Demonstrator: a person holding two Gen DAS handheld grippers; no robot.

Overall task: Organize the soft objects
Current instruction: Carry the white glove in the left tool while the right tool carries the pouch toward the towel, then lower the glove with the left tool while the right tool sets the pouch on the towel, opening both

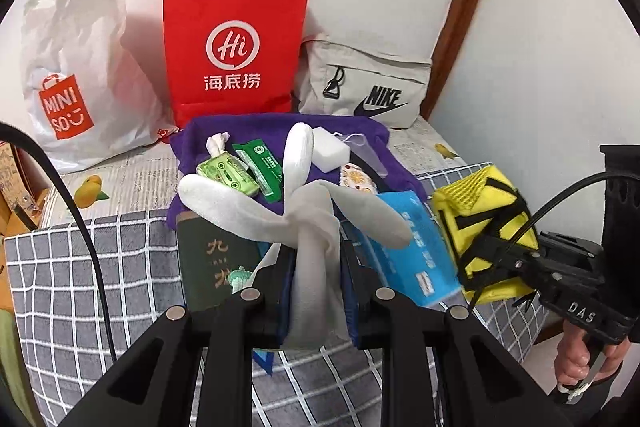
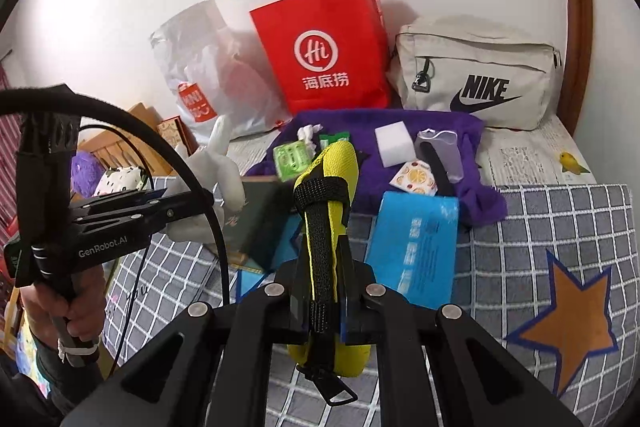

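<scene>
My left gripper [image 1: 314, 259] is shut on a knotted bundle of white socks [image 1: 240, 211], held above the checked bed cover. To its right, my right gripper [image 1: 500, 255] is shut on a yellow mesh pouch [image 1: 468, 195] with black straps. In the right wrist view the yellow pouch [image 2: 340, 163] stands upright between the fingers of my right gripper [image 2: 320, 259]. There my left gripper [image 2: 196, 205] shows at the left with the white socks [image 2: 224, 171] sticking out of it. A purple towel [image 1: 204, 135] behind them carries several small items.
A red paper bag [image 1: 236, 47], a white Miniso plastic bag [image 1: 80, 59] and a beige Nike pouch [image 1: 368, 83] stand against the wall. A blue tissue pack [image 1: 412, 251], a dark green book [image 1: 208, 259], a green tissue pack [image 1: 228, 177] and a white sponge block [image 1: 330, 149] lie below the grippers.
</scene>
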